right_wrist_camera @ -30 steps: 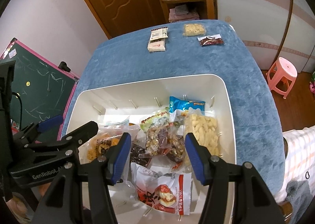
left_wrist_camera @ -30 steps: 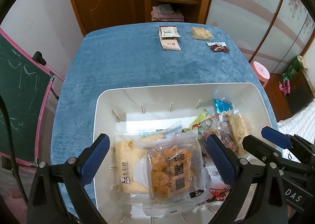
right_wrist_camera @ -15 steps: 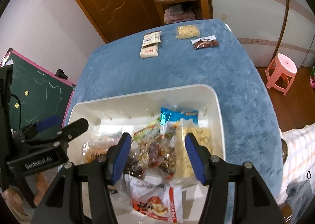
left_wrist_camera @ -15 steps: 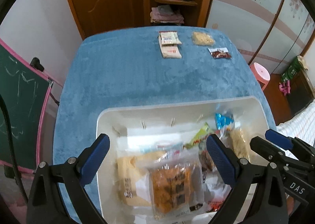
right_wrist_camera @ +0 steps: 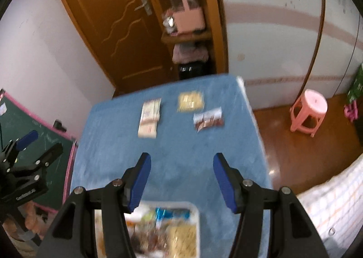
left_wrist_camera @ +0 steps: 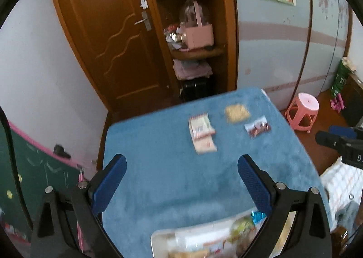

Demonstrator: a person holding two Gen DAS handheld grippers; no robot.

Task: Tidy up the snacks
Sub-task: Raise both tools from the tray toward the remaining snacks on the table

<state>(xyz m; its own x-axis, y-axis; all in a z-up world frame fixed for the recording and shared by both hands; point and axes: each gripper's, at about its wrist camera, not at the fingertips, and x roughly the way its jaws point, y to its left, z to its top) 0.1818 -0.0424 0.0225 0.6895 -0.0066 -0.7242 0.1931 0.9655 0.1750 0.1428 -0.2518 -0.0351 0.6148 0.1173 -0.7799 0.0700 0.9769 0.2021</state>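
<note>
A white bin (left_wrist_camera: 158, 237) full of snack packets sits at the near edge of the blue-covered table (left_wrist_camera: 172, 167); it also shows in the right wrist view (right_wrist_camera: 195, 212). At the far end lie two stacked white packets (left_wrist_camera: 200, 133) (right_wrist_camera: 149, 119), a yellow packet (left_wrist_camera: 237, 112) (right_wrist_camera: 190, 101) and a dark red packet (left_wrist_camera: 257, 126) (right_wrist_camera: 208, 119). My left gripper (left_wrist_camera: 181, 183) is open and empty, raised above the table behind the bin. My right gripper (right_wrist_camera: 181, 180) is open and empty, also raised over the bin's far rim. Both views are motion-blurred.
A green chalkboard with a pink frame (left_wrist_camera: 34, 167) stands left of the table. A pink stool (right_wrist_camera: 309, 110) is on the floor to the right. A wooden door (left_wrist_camera: 109, 38) and shelves with a pink basket (left_wrist_camera: 197, 33) stand behind the table.
Both grippers have lifted and tilted up away from the bin. The bin has slid to the bottom of both views and the far packets and room now fill them. Both stay open.
</note>
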